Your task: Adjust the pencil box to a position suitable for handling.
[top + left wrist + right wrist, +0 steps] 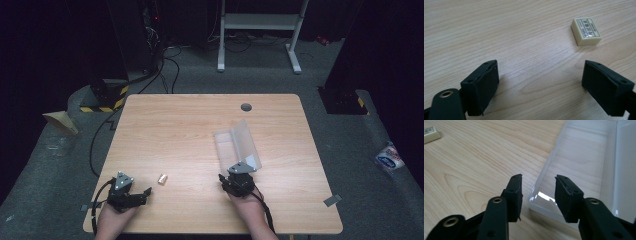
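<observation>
Now the eraser waits to be picked up, and the clear box lies open close by.

The small cream eraser lies flat on the wooden worktop, to the left of the clear box. The left gripper is near the eraser, jaws spread wide and holding nothing. The eraser sits ahead of it and off to one side, so I think it should turn a bit, slide one jaw past each long side, then squeeze gently. The right gripper has its jaws apart and empty, around the box's near edge, not pressing it. It could hold the box steady there.
</observation>
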The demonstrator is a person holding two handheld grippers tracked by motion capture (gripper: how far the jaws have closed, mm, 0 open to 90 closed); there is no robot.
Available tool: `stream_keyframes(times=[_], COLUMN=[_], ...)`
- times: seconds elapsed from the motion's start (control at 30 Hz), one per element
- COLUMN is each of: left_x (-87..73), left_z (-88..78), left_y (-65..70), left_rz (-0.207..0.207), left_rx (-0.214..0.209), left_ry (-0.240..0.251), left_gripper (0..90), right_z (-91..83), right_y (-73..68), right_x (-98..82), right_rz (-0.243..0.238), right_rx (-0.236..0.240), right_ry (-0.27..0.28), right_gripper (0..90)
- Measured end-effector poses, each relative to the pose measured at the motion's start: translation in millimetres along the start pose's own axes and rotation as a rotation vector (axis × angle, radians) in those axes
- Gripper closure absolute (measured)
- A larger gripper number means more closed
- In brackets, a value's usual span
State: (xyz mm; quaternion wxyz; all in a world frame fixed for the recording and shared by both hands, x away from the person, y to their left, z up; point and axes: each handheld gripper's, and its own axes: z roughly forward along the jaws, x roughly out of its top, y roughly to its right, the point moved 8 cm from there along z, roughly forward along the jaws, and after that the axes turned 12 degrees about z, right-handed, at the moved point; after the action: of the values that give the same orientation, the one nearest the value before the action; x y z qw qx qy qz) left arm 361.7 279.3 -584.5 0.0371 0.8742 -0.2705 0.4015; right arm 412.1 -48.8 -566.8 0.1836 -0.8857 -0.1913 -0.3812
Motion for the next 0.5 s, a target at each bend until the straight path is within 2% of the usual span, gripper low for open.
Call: stream_keyframes(times=[0.17, 0.33, 0.5], left_x=[-0.1, -0.2, -0.3], left_z=[-0.1, -0.2, -0.4], left_y=[0.0, -0.1, 0.0], left_rz=[-0.001, -0.002, -0.001], left_rx=[0.002, 0.002, 0.004], left_ry=[0.000, 0.001, 0.000], left_gripper=[14.5, 14.6, 14.7], right_z=[3.1, 4.7, 4.0], right_y=[0.4, -3.8, -4.5], right_x=[0.7, -0.3, -1.4], right_rz=[-0.003, -0.014, -0.017], right_rx=[-0.009, 0.016, 0.010], right_ry=[-0.001, -0.017, -0.021], right_gripper=[66.6, 78.1, 79.6])
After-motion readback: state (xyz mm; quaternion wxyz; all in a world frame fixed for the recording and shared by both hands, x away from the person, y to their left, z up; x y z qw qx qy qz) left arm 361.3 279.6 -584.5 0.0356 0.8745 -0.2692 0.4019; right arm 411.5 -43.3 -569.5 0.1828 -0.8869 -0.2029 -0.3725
